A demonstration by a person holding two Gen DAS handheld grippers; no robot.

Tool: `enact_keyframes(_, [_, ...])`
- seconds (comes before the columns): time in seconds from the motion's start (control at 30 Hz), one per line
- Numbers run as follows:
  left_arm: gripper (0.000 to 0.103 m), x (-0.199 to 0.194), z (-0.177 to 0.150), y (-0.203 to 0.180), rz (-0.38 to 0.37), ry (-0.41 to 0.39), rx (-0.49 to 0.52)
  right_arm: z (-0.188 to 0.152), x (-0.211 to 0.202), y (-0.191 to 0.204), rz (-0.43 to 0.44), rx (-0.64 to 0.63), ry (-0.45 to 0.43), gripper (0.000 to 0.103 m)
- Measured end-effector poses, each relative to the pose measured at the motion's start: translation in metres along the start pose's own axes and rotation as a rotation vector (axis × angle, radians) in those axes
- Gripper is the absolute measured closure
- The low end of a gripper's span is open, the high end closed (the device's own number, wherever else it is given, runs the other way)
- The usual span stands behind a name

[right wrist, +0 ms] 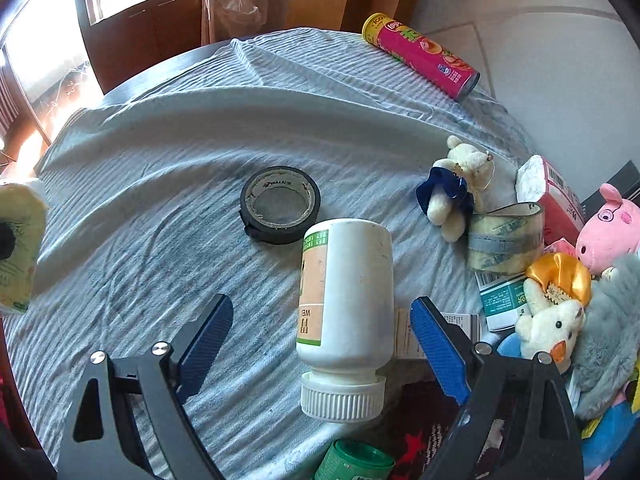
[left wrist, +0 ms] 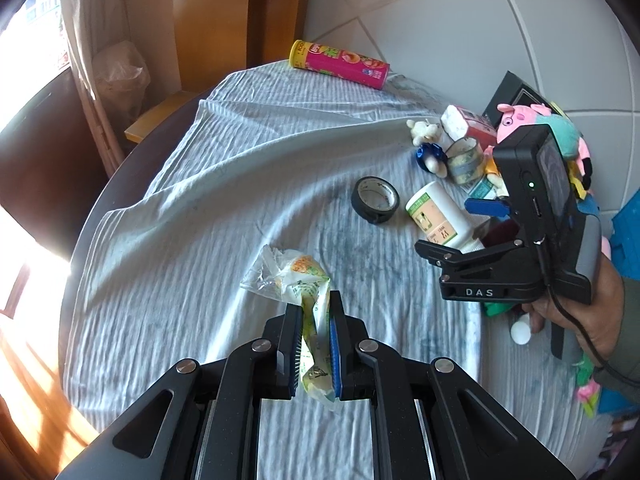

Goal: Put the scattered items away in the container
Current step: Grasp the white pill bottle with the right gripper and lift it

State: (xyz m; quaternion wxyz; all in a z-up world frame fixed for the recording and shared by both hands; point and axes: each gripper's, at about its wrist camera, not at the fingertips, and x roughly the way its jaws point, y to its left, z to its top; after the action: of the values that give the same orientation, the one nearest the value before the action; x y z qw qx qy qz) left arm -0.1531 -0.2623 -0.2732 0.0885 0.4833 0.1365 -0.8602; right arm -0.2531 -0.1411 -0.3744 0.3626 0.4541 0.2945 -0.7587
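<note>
Gripping snack packet (left wrist: pixel 314 320) in left gripper (left wrist: pixel 316 344); straddling white bottle (right wrist: pixel 346 292) with right gripper (right wrist: pixel 320 340) jaws open, needing closing next.

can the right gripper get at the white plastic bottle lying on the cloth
Probably yes: the right gripper is open, its blue pads on either side of the white plastic bottle, with nothing between them and it.

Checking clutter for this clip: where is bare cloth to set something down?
Bare cloth runs from the black tape roll out to the table's window-side edge, and between that roll and the pink chip can. It is crowded beside the white bottle: clear tape, plush toys, boxes.
</note>
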Motion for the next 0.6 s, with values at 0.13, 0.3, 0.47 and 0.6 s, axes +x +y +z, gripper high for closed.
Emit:
enact_keyframes(0.13, [0.092,0.003,0.0,0.004,0.004,0.007,-0.002,0.0,0.006,0.001,-0.025,-0.035,0.011,0.027])
enact_keyframes(0.3, [0.092,0.007,0.002,0.011,0.014,0.007,-0.023,0.007,0.005,0.004,-0.017,-0.044,0.034,0.051])
enact_keyframes(0.47, [0.092,0.003,0.007,0.012,0.017,-0.006,-0.021,0.007,-0.002,0.006,-0.001,-0.047,0.023,0.052])
enact_keyframes(0.6, [0.092,-0.001,0.011,0.013,0.021,-0.017,-0.027,0.007,-0.016,0.008,0.017,-0.043,0.001,0.052])
